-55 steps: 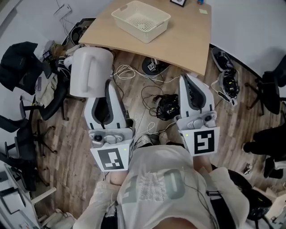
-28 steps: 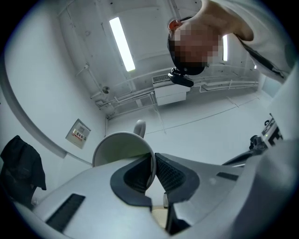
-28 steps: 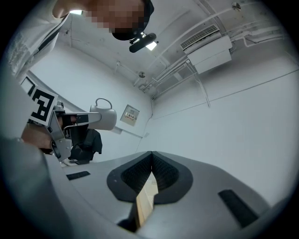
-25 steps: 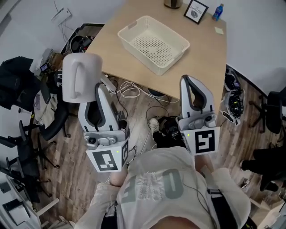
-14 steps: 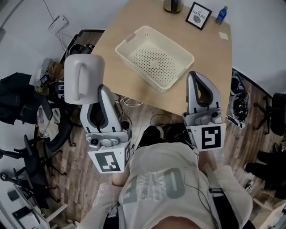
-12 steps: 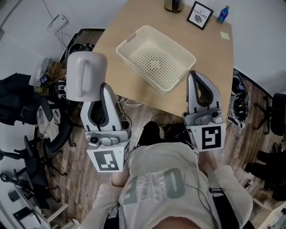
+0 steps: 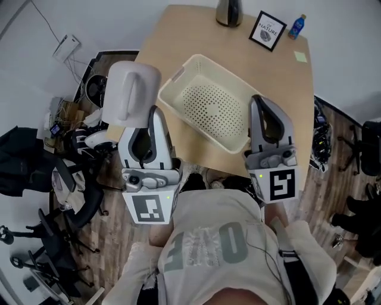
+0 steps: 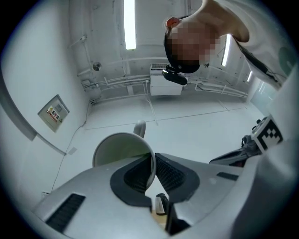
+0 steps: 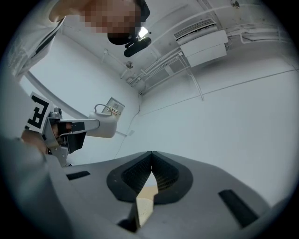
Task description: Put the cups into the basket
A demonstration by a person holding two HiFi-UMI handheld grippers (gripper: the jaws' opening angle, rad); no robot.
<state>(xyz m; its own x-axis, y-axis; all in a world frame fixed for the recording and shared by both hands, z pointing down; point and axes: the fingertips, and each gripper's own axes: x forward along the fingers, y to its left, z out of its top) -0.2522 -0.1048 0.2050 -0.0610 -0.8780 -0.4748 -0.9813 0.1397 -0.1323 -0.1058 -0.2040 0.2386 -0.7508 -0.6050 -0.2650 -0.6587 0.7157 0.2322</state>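
Note:
A white mug [image 7: 132,95] hangs in the air with its handle toward me, just left of the cream perforated basket [image 7: 214,110] on the wooden table [image 7: 190,30]. My left gripper [image 7: 155,112] is shut on the mug's rim. In the left gripper view the rim of the mug [image 8: 119,147] is pinched between the pads of that gripper [image 8: 153,164]. My right gripper [image 7: 261,100] hovers over the basket's near right corner. Seen in the right gripper view, this gripper [image 9: 151,154] has its jaws shut with nothing in them, and the mug [image 9: 106,125] shows off to the left.
At the table's far edge stand a dark jug [image 7: 227,12], a framed picture [image 7: 268,30] and a small blue bottle [image 7: 297,27], with a green sticky note [image 7: 300,56] nearby. Office chairs [image 7: 30,167] and cables crowd the floor at the left.
Both grippers have travelled forward to the table. The mug, earlier over the floor left of the table, now hangs beside the basket's left rim. The right gripper now reaches the basket's near corner.

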